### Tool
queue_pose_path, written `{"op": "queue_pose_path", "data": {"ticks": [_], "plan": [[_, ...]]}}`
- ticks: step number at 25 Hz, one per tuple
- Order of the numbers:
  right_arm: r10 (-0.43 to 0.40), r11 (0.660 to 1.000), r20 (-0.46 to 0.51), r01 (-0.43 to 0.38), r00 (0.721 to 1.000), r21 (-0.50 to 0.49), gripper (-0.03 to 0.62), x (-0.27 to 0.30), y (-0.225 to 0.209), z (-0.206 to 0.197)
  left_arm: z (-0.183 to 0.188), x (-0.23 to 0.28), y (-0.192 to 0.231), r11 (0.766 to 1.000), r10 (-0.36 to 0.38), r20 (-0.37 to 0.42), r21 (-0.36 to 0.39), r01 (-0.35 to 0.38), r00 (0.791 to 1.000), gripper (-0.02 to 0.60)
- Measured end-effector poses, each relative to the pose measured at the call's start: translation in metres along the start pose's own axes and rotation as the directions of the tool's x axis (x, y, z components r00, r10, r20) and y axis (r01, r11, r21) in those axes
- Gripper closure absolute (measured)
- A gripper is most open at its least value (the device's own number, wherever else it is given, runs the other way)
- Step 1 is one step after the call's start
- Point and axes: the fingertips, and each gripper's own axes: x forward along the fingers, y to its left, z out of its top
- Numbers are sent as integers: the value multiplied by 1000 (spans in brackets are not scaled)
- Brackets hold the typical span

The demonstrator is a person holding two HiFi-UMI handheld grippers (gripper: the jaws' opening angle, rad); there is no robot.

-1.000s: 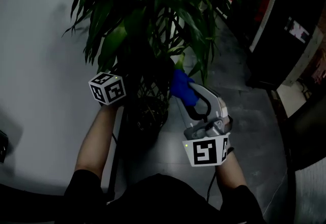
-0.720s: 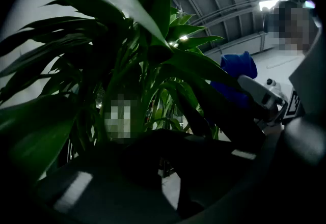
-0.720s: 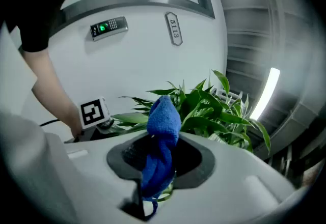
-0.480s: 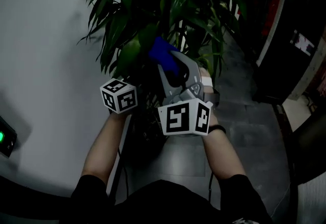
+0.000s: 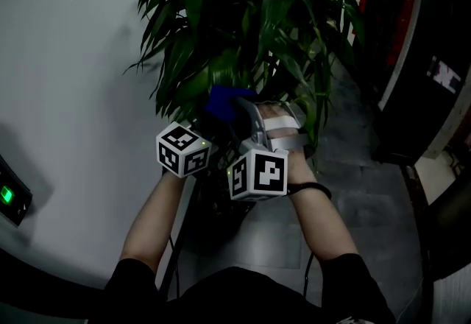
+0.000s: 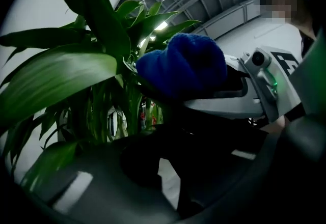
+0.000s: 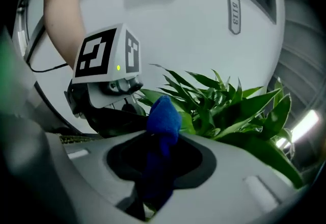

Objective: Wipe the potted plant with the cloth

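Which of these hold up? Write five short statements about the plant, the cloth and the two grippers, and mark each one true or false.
1. The right gripper is shut on the cloth. True.
2. The cloth is white. False: it is blue.
3. The cloth is up among the leaves of the plant. True.
4. The left gripper grips the cloth too. False: only the right gripper holds it, and the left one sits close beside it.
5. The plant's leaves are brown and withered. False: they are green and long.
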Motion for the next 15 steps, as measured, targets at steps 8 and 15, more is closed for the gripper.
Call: {"op": "queue_pose_path", "data": {"ticks": [8, 15], "plan": [[76, 997, 46, -76, 996, 7, 484, -12, 28, 6, -12, -4, 2, 998, 8, 8, -56, -8, 1000, 575], [121, 992, 50, -122, 991, 27, 484, -19, 62, -1, -35, -12, 6, 987, 58, 6, -148, -56, 998, 575]]}}
